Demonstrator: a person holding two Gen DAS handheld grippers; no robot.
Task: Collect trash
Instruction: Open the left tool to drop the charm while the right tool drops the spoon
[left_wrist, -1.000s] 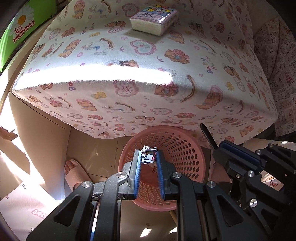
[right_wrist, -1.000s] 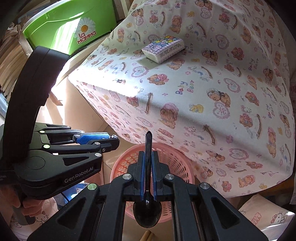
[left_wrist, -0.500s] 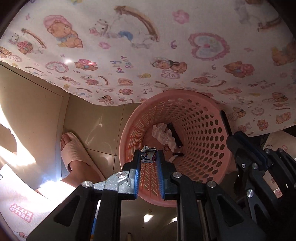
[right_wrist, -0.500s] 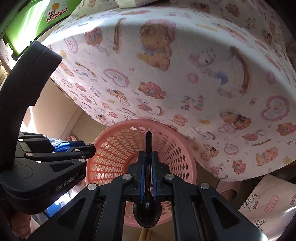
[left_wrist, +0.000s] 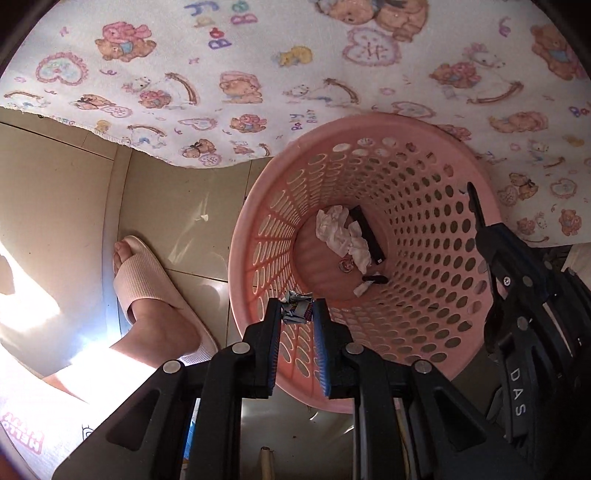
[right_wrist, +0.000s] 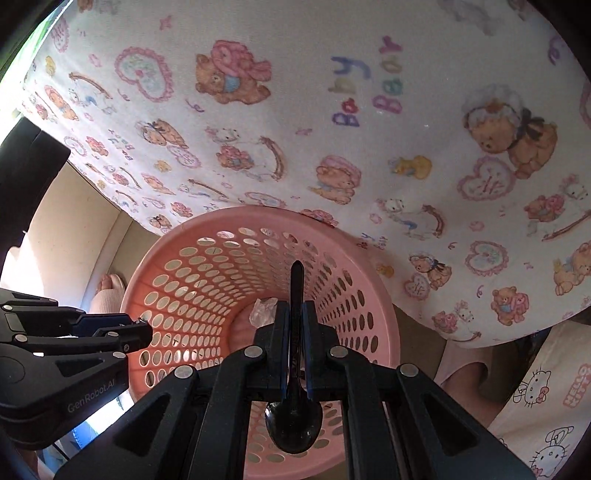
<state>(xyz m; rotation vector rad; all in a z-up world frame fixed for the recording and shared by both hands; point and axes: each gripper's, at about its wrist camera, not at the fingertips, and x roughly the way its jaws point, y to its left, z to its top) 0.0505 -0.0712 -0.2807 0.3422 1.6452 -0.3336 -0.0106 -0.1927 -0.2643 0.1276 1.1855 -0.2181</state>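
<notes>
A pink perforated basket (left_wrist: 424, 173) stands on the floor below the table edge. My left gripper (left_wrist: 297, 306) is shut on a small crumpled wrapper (left_wrist: 295, 308) over the basket's near rim. My right gripper (right_wrist: 295, 310) is shut on a black plastic spoon (right_wrist: 295, 424), whose handle points out over the basket (right_wrist: 207, 236) and whose bowl lies behind the jaws. Crumpled white paper (left_wrist: 343, 236), a dark flat piece (left_wrist: 369, 236) and small scraps lie at the basket's bottom. The right gripper (left_wrist: 480, 229) shows at the right of the left wrist view, the left gripper (right_wrist: 146, 330) at the left of the right wrist view.
A tablecloth printed with bears (left_wrist: 258, 74) hangs over the table edge just behind the basket. A person's foot in a pale slipper (left_wrist: 147, 280) stands on the tiled floor (left_wrist: 177, 206) left of the basket. Printed fabric (right_wrist: 535, 406) lies at the lower right.
Both grippers have come down from above the table to just over the basket, which now fills the views. The tissue pack and green box have left the frame. Both grips are unchanged.
</notes>
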